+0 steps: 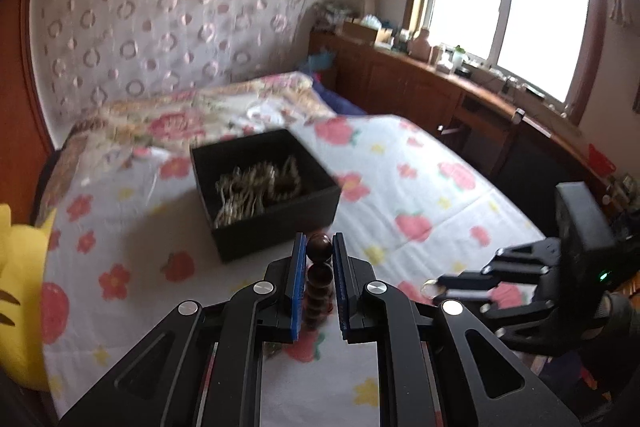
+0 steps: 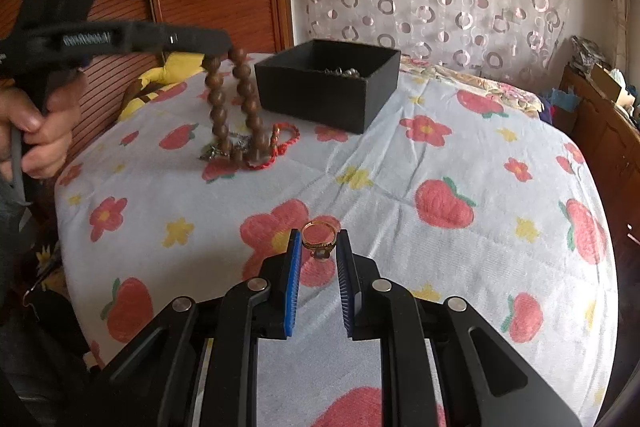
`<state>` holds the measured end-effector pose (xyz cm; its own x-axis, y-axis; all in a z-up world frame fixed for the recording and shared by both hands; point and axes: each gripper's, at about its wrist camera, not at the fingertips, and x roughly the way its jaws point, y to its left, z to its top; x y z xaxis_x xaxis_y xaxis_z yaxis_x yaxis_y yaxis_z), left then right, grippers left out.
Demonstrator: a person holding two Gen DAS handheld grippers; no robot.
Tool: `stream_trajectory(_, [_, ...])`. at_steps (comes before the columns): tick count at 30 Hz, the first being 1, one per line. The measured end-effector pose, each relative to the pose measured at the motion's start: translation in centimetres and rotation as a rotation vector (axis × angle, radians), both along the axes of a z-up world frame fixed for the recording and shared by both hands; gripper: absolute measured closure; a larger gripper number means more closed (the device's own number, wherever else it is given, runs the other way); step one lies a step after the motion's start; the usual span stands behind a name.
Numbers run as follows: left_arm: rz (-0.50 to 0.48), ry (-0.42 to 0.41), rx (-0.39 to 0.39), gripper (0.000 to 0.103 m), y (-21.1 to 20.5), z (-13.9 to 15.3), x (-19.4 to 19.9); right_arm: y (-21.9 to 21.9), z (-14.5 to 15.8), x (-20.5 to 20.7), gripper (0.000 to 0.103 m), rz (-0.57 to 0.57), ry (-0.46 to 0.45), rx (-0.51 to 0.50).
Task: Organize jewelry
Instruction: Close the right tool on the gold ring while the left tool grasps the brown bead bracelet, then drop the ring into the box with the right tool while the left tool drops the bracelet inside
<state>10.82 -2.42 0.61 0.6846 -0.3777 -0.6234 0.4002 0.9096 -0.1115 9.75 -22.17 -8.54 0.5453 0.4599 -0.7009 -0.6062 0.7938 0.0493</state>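
My left gripper (image 1: 319, 247) is shut on a brown wooden bead bracelet (image 1: 319, 279). In the right wrist view the left gripper (image 2: 222, 53) holds that bracelet (image 2: 236, 107) hanging above the bed, its lower end near a red cord bracelet (image 2: 282, 143) and a small metal piece (image 2: 212, 151). My right gripper (image 2: 319, 241) is shut on a gold ring (image 2: 318, 237) with a dark stone; it also shows in the left wrist view (image 1: 434, 289). A black open box (image 1: 264, 187) holding chains sits ahead on the bed; it shows in the right wrist view too (image 2: 328, 83).
The bed has a white sheet with red flowers and strawberries (image 2: 440, 207). A yellow plush toy (image 1: 20, 291) lies at the bed's left edge. A wooden cabinet with clutter (image 1: 440, 75) runs under the window on the right.
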Motion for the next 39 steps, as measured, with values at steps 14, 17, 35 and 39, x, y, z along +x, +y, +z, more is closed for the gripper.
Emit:
stream_trajectory(14, [0.023,-0.129,0.012,0.091,-0.8,5.6,1.1,1.4,5.4,1.2,0.084,0.019,-0.117,0.014])
stream_trajectory(17, [0.031,-0.138,0.023,0.091,-1.1,6.3,1.9,1.6,6.4,2.1,0.084,0.018,-0.137,0.023])
stream_trajectory(35, [0.125,-0.057,0.066,0.091,-0.3,3.0,8.5,5.0,6.8,9.7,0.084,-0.004,-0.121,-0.01])
stream_trajectory(39, [0.147,-0.022,0.064,0.091,0.4,1.4,9.2,5.7,6.1,11.2,0.084,-0.004,-0.096,-0.009])
